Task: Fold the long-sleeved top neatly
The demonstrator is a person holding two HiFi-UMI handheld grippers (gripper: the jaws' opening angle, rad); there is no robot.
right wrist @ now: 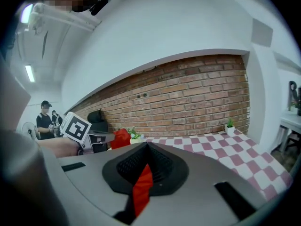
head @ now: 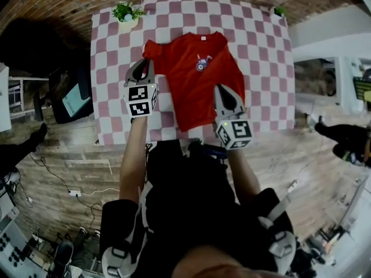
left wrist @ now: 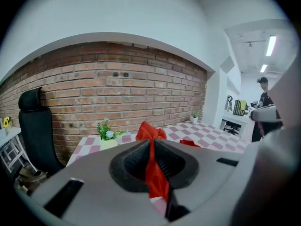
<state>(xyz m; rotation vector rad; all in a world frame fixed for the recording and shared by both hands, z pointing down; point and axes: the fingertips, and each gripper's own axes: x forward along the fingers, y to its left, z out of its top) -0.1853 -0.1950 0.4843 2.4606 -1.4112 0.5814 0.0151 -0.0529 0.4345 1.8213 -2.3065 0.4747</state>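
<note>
Across the checkered surface (head: 110,68), the red long-sleeved top (head: 197,86) runs lengthwise away from the person, left gripper (head: 146,62) clenched on its far left corner, right gripper (head: 222,89) clenched on its near right edge.

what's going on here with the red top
A person with a gripper in each hand is working on a red top on a checked table. The left gripper is shut on cloth at the top's far left corner, the right gripper on cloth at its near right edge. The fold isn't finished.
</note>
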